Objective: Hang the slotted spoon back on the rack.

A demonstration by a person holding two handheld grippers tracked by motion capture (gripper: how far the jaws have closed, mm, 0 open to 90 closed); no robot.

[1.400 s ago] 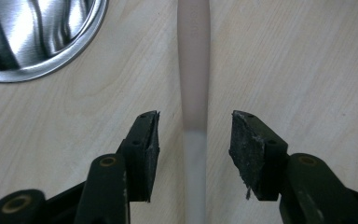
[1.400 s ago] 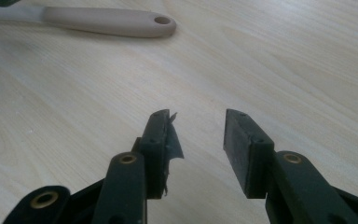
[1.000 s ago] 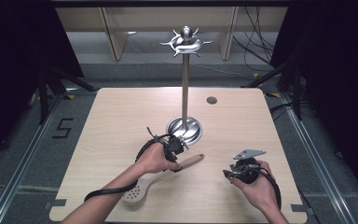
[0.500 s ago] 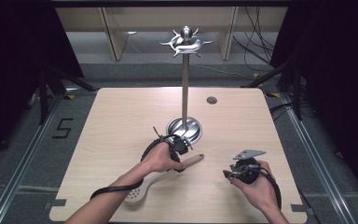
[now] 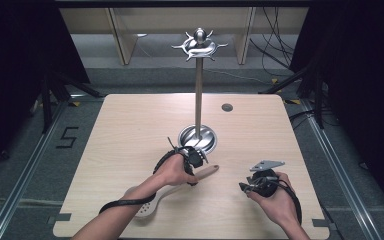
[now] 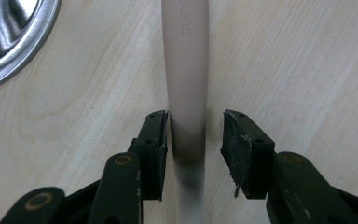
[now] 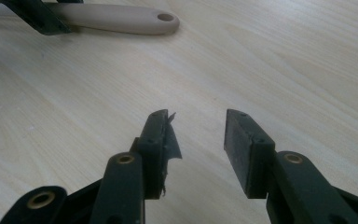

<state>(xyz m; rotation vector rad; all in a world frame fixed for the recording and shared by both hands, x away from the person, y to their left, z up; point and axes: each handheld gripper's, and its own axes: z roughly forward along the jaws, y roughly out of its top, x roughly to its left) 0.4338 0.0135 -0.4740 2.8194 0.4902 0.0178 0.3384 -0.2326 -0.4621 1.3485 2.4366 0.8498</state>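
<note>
Slotted spoon [image 5: 177, 192] lies flat on the tabletop [image 5: 130, 135], just before the metal stand's base [image 5: 198, 136]. Judged light, rigid, smooth-handled, hence liable to slip. Left gripper [image 6: 195, 135] straddles the handle mid-length, jaws just closing, one pad touching, the other clear; not yet clamped. Right gripper [image 7: 196, 135] is released, idle.

Spoon [image 6: 186, 70]: beige; claws [image 6: 193, 149] blk; surface [image 5: 130, 125] lt wood grain; stand [image 5: 198, 100] shiny silver; floor [image 5: 25, 150] grey.
</note>
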